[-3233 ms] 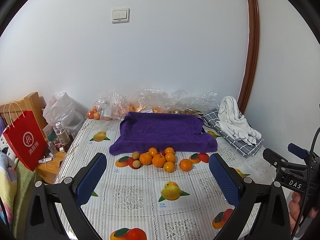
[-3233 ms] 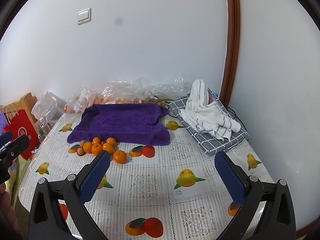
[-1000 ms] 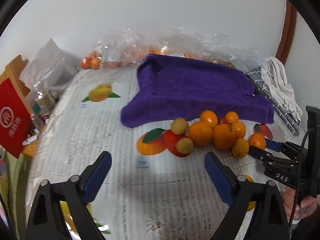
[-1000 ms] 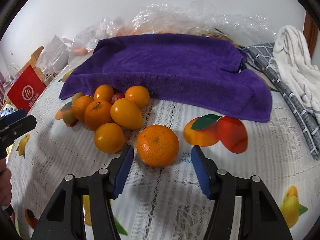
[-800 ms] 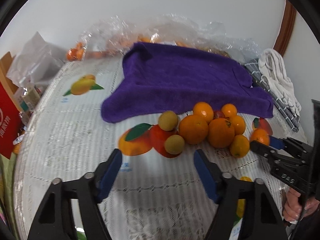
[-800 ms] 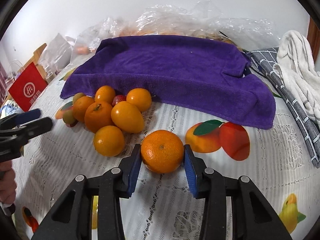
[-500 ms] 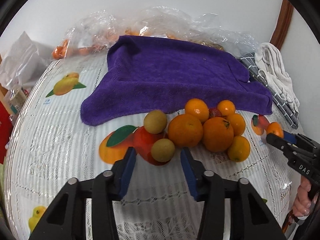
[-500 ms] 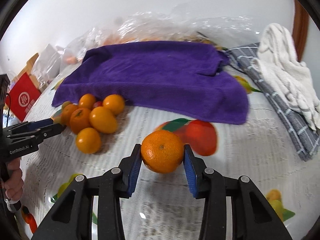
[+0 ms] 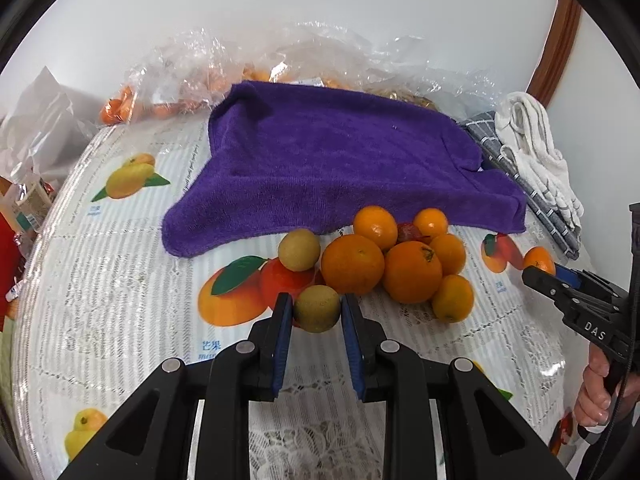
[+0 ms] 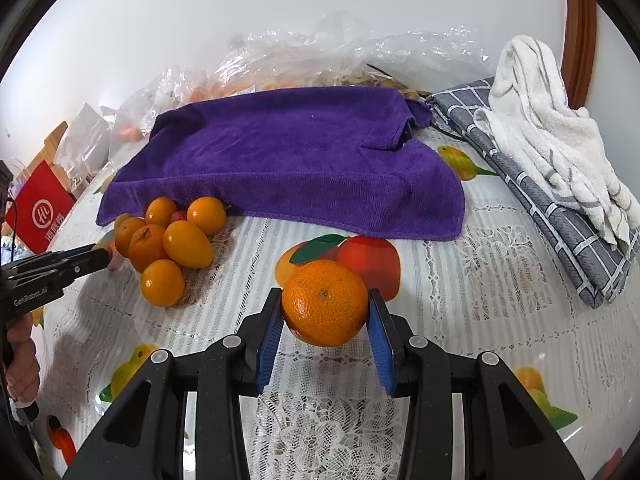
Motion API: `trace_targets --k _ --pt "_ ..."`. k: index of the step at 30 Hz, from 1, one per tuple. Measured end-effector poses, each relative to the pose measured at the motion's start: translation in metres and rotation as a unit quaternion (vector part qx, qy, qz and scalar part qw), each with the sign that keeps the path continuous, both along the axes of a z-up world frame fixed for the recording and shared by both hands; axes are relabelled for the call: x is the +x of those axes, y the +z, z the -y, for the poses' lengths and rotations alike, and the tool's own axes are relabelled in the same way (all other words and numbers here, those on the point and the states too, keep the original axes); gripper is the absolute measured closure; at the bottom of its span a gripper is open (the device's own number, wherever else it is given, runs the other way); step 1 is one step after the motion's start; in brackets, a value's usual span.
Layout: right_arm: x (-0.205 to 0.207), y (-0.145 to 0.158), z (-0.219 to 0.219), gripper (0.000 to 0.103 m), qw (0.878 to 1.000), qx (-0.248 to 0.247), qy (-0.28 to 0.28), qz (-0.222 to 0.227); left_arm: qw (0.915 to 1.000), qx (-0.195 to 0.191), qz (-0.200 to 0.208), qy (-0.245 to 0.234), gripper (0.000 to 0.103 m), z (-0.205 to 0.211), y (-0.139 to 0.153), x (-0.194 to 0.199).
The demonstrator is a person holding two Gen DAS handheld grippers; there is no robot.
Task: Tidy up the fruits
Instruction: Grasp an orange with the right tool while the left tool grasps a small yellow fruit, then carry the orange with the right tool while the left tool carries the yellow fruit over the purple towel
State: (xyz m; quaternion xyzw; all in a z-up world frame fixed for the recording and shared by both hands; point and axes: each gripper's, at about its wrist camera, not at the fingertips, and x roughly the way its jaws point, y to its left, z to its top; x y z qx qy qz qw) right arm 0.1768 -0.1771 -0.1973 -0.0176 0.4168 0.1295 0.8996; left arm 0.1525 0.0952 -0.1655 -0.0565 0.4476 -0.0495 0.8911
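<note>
A pile of oranges (image 9: 400,256) lies on the fruit-print tablecloth in front of a purple towel (image 9: 340,160), with a yellow-green fruit (image 9: 299,244) at its left. My left gripper (image 9: 316,302) is closing its jaws on a second small yellow-green fruit (image 9: 318,314); both blue pads touch its sides. My right gripper (image 10: 325,298) is shut on a large orange (image 10: 324,304), held just above the cloth to the right of the pile (image 10: 168,240). The left gripper (image 10: 102,256) shows at the left edge of the right wrist view.
Clear plastic bags (image 9: 180,80) with more fruit line the wall behind the towel. A white towel (image 10: 552,140) on a grey checked cloth (image 10: 560,232) lies at the right. A red paper bag (image 10: 38,204) stands off the table's left edge.
The left gripper came in on the small yellow-green fruit and its jaws closed around it. The right gripper shut on the large orange and carried it right, away from the pile.
</note>
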Motion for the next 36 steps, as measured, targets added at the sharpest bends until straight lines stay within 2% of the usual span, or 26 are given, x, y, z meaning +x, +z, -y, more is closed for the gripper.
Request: trace_targets --k 12,22,32,36 --pt "0.001 0.049 0.004 0.062 0.999 -0.004 -0.004 0.036 0.9985 0.004 0.045 0.030 0.079 -0.003 0.056 -0.005" --pt "0.029 0.084 -0.001 0.062 0.998 0.004 -0.007 0.060 0.9967 0.010 0.068 0.043 0.079 -0.006 0.089 0.016" --pt "0.074 0.099 -0.005 0.062 0.997 0.006 -0.017 0.073 0.9951 -0.001 0.080 0.058 0.079 -0.013 0.099 0.063" --pt "0.093 0.099 -0.007 0.062 0.997 0.008 -0.018 0.073 0.9949 0.008 0.083 0.057 0.079 -0.010 0.097 0.082"
